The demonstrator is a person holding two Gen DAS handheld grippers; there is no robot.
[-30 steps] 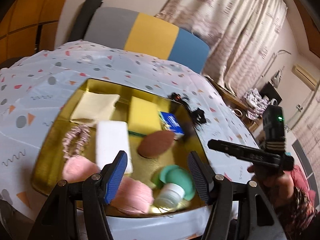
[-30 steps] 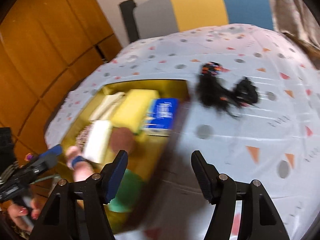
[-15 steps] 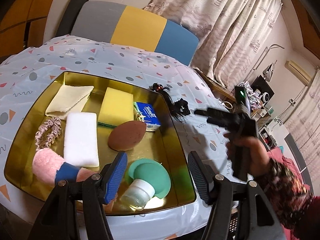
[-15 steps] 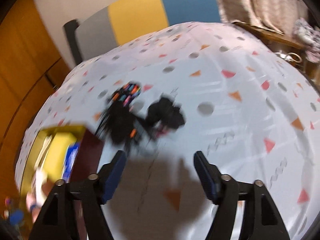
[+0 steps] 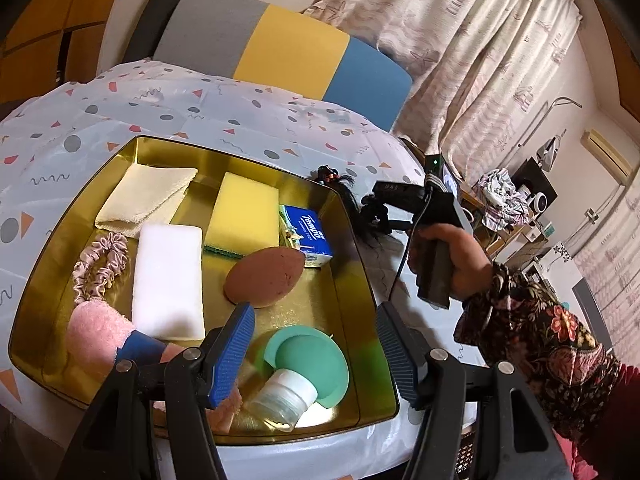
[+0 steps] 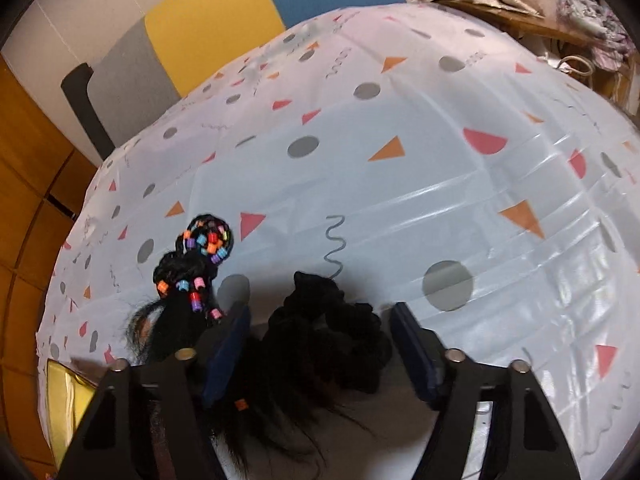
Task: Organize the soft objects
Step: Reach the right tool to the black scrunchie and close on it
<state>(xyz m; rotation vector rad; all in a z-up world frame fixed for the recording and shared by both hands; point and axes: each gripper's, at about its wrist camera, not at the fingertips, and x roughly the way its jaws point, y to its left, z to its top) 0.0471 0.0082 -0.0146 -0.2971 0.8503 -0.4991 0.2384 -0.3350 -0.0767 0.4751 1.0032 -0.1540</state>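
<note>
A gold tray (image 5: 356,276) holds a cream cloth (image 5: 146,194), yellow sponge (image 5: 244,214), white sponge (image 5: 168,280), pink scrunchie (image 5: 100,266), brown puff (image 5: 264,276), tissue pack (image 5: 308,234), pink sock (image 5: 98,336) and a green funnel on a bottle (image 5: 304,364). My left gripper (image 5: 316,354) is open and empty above the tray's near edge. My right gripper (image 6: 320,350) is open, its jaws either side of a black scrunchie (image 6: 328,332). A black beaded hairpiece (image 6: 192,276) lies just left of it, beside the tray (image 6: 64,392). In the left view the right gripper (image 5: 384,208) sits by the tray's right edge.
The table wears a white cloth with coloured shapes (image 6: 400,184). A grey, yellow and blue chair back (image 5: 280,48) stands behind it. Curtains and cluttered shelves (image 5: 516,200) are at the right.
My right gripper has swung from over the tray to the right and come down around the black scrunchie. My left gripper pulled back a little and stays open.
</note>
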